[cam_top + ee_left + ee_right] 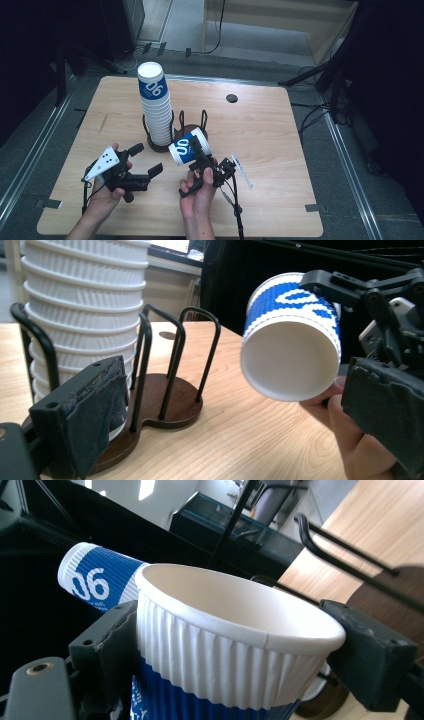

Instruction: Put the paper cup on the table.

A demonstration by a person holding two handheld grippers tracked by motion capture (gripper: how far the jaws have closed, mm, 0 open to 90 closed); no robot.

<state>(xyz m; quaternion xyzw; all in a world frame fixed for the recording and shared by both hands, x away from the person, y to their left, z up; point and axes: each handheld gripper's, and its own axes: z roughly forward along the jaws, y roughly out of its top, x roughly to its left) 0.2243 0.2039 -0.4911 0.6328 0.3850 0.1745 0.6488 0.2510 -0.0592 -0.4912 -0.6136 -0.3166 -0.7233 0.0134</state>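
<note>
Pinching a tilted blue-and-white ribbed cup below its rim, the right gripper holds it above the tabletop; left gripper jaws spread, empty.

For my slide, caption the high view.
Right gripper holds one blue-and-white cup beside the stacked cups; left gripper open.

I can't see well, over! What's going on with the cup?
Right claw shut on cup, tilted beside holder. Left claw open, empty. Stack fills one slot; other free.
</note>
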